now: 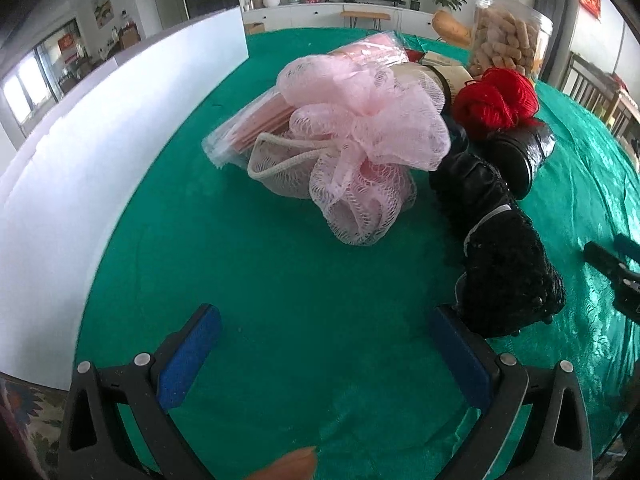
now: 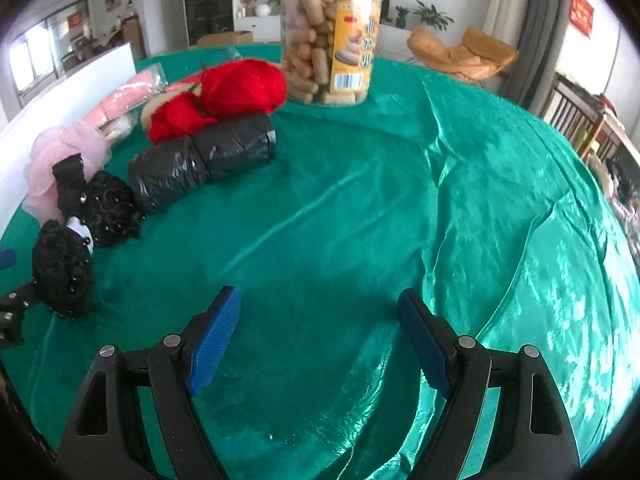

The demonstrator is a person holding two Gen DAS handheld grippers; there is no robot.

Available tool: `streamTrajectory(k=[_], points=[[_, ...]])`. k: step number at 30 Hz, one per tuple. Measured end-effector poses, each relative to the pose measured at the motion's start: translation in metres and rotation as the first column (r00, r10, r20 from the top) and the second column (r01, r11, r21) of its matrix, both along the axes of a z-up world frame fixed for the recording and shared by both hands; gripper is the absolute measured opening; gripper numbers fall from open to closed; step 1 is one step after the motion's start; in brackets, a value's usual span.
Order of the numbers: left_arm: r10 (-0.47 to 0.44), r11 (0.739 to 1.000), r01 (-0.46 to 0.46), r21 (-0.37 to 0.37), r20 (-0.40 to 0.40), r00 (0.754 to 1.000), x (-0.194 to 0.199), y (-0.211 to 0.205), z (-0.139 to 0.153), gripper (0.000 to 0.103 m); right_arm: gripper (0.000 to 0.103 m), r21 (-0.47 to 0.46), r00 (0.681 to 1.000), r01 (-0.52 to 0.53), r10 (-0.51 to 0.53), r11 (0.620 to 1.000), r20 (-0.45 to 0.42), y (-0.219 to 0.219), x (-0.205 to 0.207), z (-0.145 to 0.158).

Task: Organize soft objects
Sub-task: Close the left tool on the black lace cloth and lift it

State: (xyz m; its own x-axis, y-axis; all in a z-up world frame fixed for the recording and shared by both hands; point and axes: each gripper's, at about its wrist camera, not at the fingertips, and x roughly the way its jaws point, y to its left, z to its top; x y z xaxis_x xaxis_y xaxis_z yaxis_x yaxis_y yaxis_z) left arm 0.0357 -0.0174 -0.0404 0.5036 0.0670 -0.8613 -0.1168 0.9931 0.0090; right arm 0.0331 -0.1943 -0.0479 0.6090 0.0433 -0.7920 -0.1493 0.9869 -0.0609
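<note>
A pink mesh bath pouf (image 1: 360, 120) lies on the green cloth, over a clear bag of pink items (image 1: 256, 120). Red yarn (image 1: 496, 98) rests on a black plastic roll (image 1: 516, 156). A black fuzzy piece (image 1: 504, 256) lies nearest, just past my left gripper's right finger. My left gripper (image 1: 324, 332) is open and empty above bare cloth. In the right wrist view the pouf (image 2: 60, 160), yarn (image 2: 236, 88), black roll (image 2: 200, 160) and black fuzzy piece (image 2: 80, 232) sit at the left. My right gripper (image 2: 320, 308) is open and empty over the cloth.
A white board (image 1: 100, 152) stands along the table's left side. A clear jar of snacks (image 2: 328, 40) stands at the far middle; it also shows in the left wrist view (image 1: 508, 40). The green cloth (image 2: 440, 200) is wrinkled to the right.
</note>
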Motion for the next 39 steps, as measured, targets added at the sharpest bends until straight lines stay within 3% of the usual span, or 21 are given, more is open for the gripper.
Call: streamTrajectory(k=[5, 18, 23, 29, 35, 39], points=[[0.007, 1.0, -0.007, -0.018, -0.005, 1.0, 0.003, 0.006, -0.001, 0.103, 0.083, 0.038, 1.0, 0.008, -0.008, 0.999, 0.003, -0.004, 0.0, -0.001], [0.032, 0.999, -0.032, -0.013, 0.037, 0.999, 0.01, 0.004, -0.004, 0.103, 0.086, 0.04, 1.0, 0.022, -0.022, 0.999, 0.005, -0.003, 0.0, -0.002], [0.018, 1.0, -0.018, -0.024, 0.018, 1.0, 0.012, 0.006, -0.004, 0.103, 0.086, 0.041, 1.0, 0.022, -0.022, 0.999, 0.004, -0.003, 0.0, -0.002], [0.044, 0.99, -0.038, -0.134, 0.04, 0.998, 0.013, 0.024, 0.001, 0.103, 0.086, 0.041, 1.0, 0.022, -0.022, 0.999, 0.004, -0.003, 0.0, -0.002], [0.064, 0.982, -0.056, -0.181, 0.04, 0.997, 0.014, 0.032, 0.003, 0.103, 0.086, 0.041, 1.0, 0.022, -0.022, 0.999, 0.004, -0.003, 0.0, -0.002], [0.142, 0.959, -0.111, -0.261, 0.103, 0.984, 0.004, 0.054, 0.014, 0.103, 0.086, 0.041, 1.0, 0.022, -0.022, 0.999, 0.004, -0.003, 0.0, -0.002]])
